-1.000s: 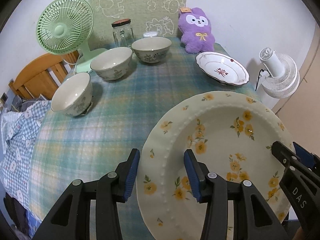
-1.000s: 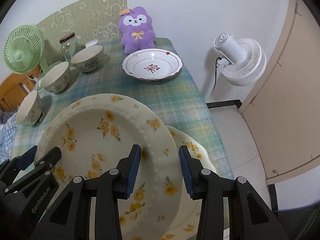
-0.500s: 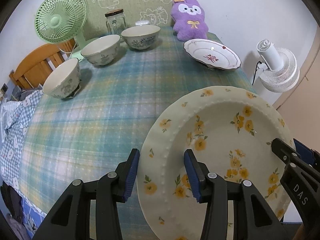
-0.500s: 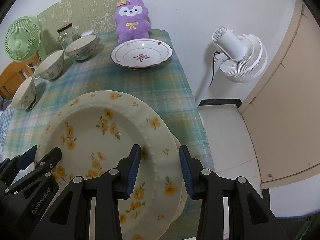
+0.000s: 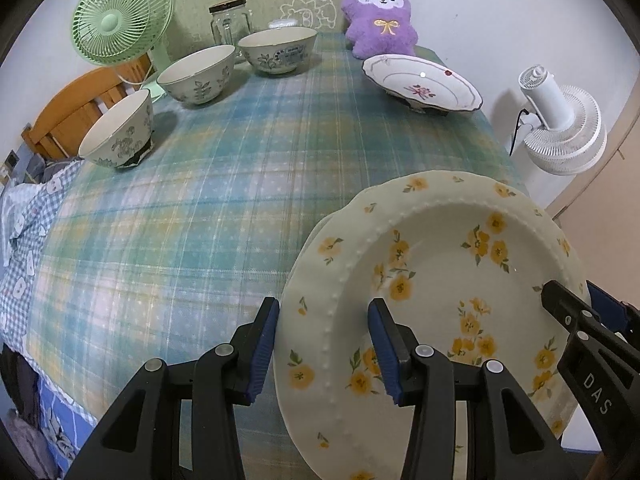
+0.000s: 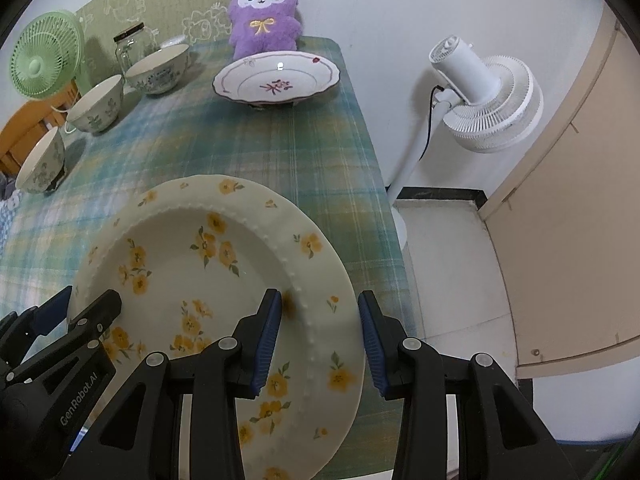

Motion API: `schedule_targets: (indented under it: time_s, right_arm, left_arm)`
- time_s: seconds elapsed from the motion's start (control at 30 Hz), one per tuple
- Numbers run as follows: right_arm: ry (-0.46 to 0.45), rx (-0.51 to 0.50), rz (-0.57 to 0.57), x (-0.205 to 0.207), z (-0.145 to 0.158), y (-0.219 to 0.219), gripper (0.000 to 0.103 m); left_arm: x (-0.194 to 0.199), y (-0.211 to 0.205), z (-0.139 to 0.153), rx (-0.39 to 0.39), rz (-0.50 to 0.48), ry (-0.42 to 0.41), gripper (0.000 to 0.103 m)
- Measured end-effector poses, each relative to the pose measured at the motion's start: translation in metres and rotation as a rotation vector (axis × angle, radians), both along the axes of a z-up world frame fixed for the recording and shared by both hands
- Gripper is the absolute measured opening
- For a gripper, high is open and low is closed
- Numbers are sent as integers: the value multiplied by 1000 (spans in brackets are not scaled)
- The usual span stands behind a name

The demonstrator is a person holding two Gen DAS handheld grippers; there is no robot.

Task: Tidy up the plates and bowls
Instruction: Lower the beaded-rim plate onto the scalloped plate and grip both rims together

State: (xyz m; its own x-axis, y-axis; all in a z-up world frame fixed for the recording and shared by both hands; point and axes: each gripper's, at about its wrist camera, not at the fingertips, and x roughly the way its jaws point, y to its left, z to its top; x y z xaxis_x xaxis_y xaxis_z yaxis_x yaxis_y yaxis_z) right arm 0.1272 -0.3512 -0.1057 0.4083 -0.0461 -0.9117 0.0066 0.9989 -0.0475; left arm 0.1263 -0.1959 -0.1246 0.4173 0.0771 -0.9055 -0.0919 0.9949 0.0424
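Both tongs are clamped on one yellow-flower plate [image 5: 436, 280], one on each side of it: left tongs [image 5: 324, 344] bite the rim on one side, right tongs [image 6: 318, 334] bite the opposite rim, pads pressing the rim top and bottom in both wrist views. The plate sits at the counter's [image 5: 224, 184] near right corner, slightly tilted (a second cream rim peeks out just under its far-left edge, so it looks to be on or just over another plate; I can't tell if they touch). At the far right corner lies a white plate with a red flower [image 6: 276, 80], well apart from the held one. Along the counter's left edge three patterned bowls stand in a line, not stacked: near bowl [image 5: 118, 134], middle bowl [image 5: 198, 74], far bowl [image 5: 278, 50]. At the far edge: glass jar [image 5: 229, 18], purple plush [image 5: 380, 14], green fan [image 5: 120, 22] at the far left corner. A white floor fan [image 6: 486, 94] stands off the right edge. The checked cloth covers the whole counter.
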Motion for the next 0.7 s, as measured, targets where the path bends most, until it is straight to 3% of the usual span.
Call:
schedule_targets:
  time_s: [0.7]
  right_arm:
    - [29,17,6,11,-16,-3,43]
  left_arm:
    - [8,-9,-6,67,-13,-11,46]
